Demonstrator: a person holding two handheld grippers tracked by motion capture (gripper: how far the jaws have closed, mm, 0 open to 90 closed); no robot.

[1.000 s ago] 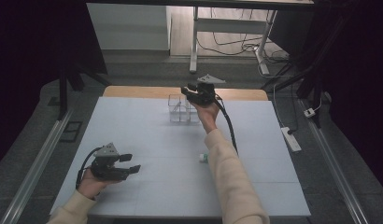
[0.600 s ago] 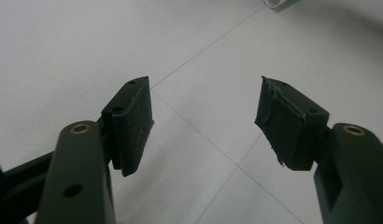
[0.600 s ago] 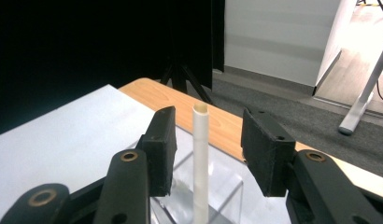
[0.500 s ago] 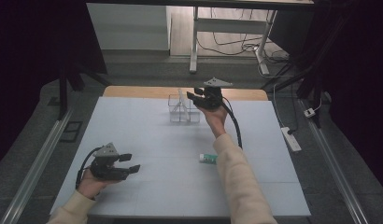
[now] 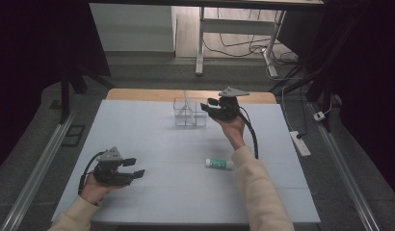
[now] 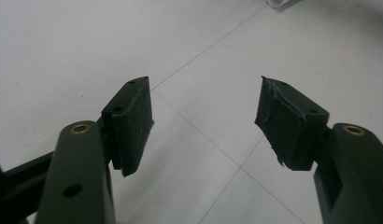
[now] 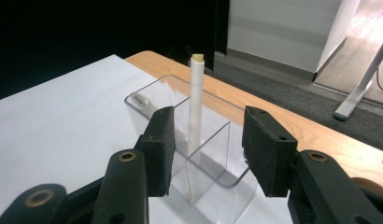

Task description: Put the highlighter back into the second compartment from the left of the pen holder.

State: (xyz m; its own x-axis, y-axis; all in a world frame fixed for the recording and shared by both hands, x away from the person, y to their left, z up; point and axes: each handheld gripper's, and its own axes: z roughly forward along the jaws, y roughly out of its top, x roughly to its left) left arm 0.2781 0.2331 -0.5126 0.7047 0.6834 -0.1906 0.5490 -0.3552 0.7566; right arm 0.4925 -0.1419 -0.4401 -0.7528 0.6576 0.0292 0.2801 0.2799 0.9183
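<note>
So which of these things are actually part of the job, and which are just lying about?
Seems part of the job:
- clear box holding a white stick
- right hand-held gripper, open beside the box
- green-and-white tube lying on the table

Lying about:
- power strip on the floor
- left hand-held gripper, open, idle

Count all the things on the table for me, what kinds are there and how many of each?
Clear box: 1
White stick standing in the box: 1
Green and white tube lying down: 1
Total: 3
</note>
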